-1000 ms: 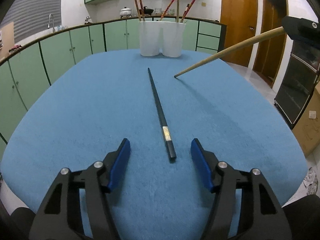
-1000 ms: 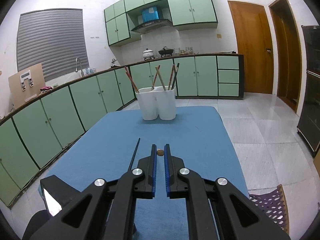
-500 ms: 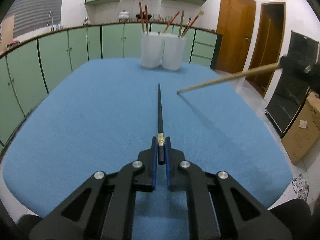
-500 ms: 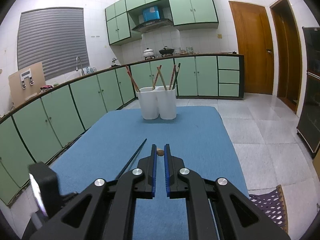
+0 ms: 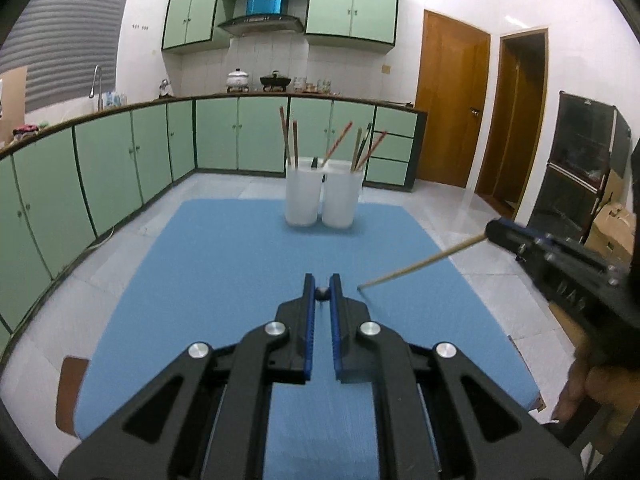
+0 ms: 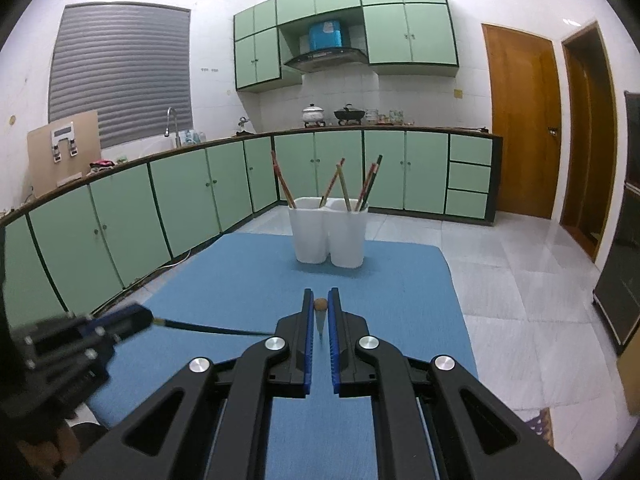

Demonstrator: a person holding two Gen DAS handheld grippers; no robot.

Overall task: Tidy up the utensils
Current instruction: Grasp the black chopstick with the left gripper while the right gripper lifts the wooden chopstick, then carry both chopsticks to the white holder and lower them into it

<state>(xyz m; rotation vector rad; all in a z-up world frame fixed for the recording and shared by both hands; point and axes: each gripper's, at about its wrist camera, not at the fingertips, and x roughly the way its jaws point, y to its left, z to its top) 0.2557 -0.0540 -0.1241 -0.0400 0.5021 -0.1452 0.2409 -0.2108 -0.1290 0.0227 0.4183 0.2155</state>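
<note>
Chopsticks, one per gripper. Left gripper (image 5: 322, 294) has its jaws clamped on a black chopstick (image 6: 208, 328), seen end-on in its own view and lifted clear of the blue mat (image 5: 224, 264). Right gripper (image 6: 320, 305) is likewise closed on a light wooden chopstick (image 5: 420, 265), which slants down over the mat's right side. Farther back, a white twin-compartment holder (image 6: 328, 236) stands upright near the mat's far edge, with several chopsticks leaning in both compartments.
</note>
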